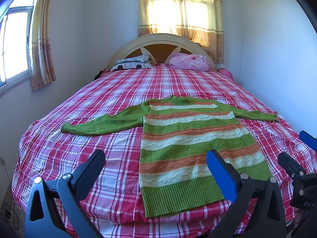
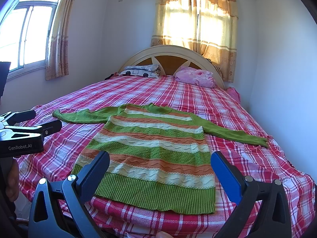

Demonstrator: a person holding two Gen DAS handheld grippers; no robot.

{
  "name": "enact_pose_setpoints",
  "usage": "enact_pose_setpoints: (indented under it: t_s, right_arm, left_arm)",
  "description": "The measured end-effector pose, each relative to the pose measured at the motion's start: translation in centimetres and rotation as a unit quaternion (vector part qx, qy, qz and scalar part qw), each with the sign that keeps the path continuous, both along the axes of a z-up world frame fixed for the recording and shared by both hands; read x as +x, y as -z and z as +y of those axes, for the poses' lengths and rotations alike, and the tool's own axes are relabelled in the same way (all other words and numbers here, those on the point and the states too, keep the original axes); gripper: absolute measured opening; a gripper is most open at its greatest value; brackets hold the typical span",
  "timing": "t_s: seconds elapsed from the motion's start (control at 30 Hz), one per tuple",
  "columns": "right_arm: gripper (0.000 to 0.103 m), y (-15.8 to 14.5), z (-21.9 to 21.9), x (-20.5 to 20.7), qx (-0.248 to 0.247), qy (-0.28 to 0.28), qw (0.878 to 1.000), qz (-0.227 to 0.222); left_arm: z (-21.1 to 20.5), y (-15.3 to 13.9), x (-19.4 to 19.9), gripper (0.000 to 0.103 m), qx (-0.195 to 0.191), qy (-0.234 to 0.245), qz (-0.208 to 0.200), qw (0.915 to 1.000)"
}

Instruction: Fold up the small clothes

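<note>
Two handheld grippers hover above the near edge of a bed covered in a red, pink and white plaid sheet [image 1: 111,103]; the left gripper [image 1: 155,161] has its black and blue fingers spread wide with nothing between them; the right gripper [image 2: 160,163] likewise has its fingers set wide apart and empty. One knitted sweater with green, orange and cream horizontal stripes, green sleeves and a green ribbed hem [image 1: 190,138] lies flat on the sheet, hem toward the foot of the bed and collar toward the headboard; both sleeves are stretched out sideways; in the left wrist view the sweater sits right of centre, with the blue right-hand finger over its lower corner; in the right wrist view the sweater [image 2: 156,148] lies between the two fingers. Neither gripper touches the garment so far as the views show. At the head of the bed stand a cream arched wooden headboard [image 1: 158,39], a grey and white patterned pillow [image 1: 132,62] on the left and a bundled pink floral blanket [image 1: 188,61] on the right; yellow-beige patterned curtains [image 1: 178,10] cover the window behind; a second window [image 2: 23,37] opens in the left wall.
</note>
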State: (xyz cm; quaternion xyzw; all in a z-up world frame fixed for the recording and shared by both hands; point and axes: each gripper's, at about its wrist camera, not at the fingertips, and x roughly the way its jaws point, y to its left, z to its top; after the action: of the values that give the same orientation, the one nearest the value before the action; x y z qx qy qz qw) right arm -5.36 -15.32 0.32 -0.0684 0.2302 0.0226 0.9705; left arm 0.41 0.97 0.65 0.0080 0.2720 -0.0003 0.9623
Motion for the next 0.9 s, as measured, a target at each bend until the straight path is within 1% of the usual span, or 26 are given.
enact_pose_setpoints:
  t_s: [0.27,0.43,0.53,0.63,0.8,0.9]
  right_arm:
    - [0.102,0.4,-0.2,0.3,0.004,-0.005,1.000,0.003]
    - [0.102,1.8,-1.4,1.6,0.031,-0.025,0.999,0.025]
    - [0.102,3.3,-2.5,3.2,0.040,-0.016,0.998,0.047]
    - [0.102,4.9,-4.4,5.1,0.058,-0.005,0.996,0.074]
    - [0.102,7.0,-9.1,8.8,0.093,0.038,0.990,0.102]
    - [0.102,8.2,-12.6,11.6,0.119,0.071,0.983,0.121]
  left_arm:
    - [0.2,0.2,0.2,0.103,0.005,0.000,-0.001,1.0000]
    - [0.5,1.0,1.2,0.103,0.030,-0.003,-0.020,0.9993]
    - [0.8,2.3,2.9,0.103,0.036,0.003,-0.010,0.9993]
    - [1.0,3.9,5.2,0.103,0.042,0.010,0.009,0.9990]
    - [0.6,5.9,9.8,0.103,0.065,0.016,0.039,0.9970]
    - [0.1,6.6,12.3,0.103,0.072,0.017,0.050,0.9960]
